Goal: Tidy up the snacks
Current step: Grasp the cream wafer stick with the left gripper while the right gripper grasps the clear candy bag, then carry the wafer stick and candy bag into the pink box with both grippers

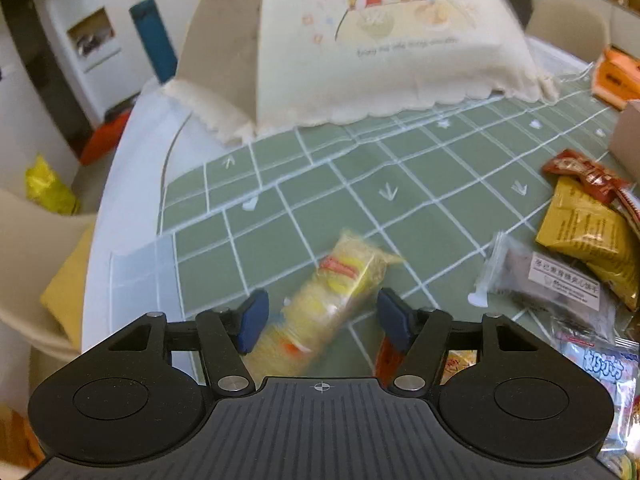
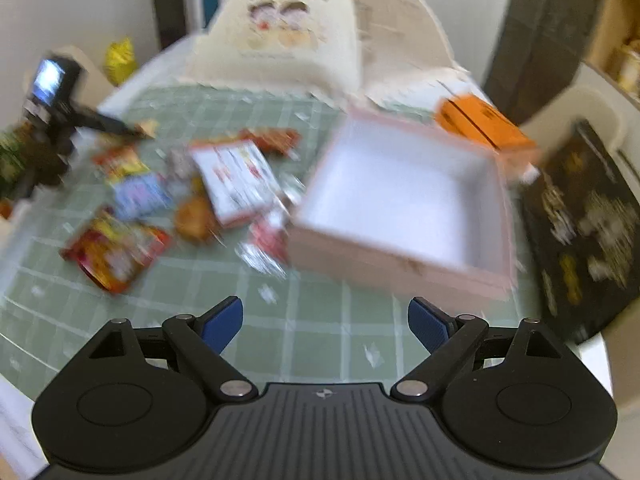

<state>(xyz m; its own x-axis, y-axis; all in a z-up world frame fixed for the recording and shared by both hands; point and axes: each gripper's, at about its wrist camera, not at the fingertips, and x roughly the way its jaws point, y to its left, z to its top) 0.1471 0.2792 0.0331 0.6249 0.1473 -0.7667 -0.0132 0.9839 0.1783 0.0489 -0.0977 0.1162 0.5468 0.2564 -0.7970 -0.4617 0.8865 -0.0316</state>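
Left gripper (image 1: 320,320) wide around a yellow pack (image 1: 332,300), right gripper (image 2: 322,322) wide and holding nothing

In the left wrist view the yellow pack lies tilted on the green checked cloth (image 1: 400,168) between the blue pads (image 1: 252,320), which stand apart from its sides; more snacks (image 1: 580,240) are heaped to the right and a cream cover (image 1: 360,48) stands behind. In the blurred right wrist view the fingers hang over bare cloth (image 2: 320,340), with the pink box (image 2: 400,208) open just ahead, a scatter of packs (image 2: 168,196) to its left, an orange carton (image 2: 484,124) behind it and the left gripper (image 2: 52,120) at the far left
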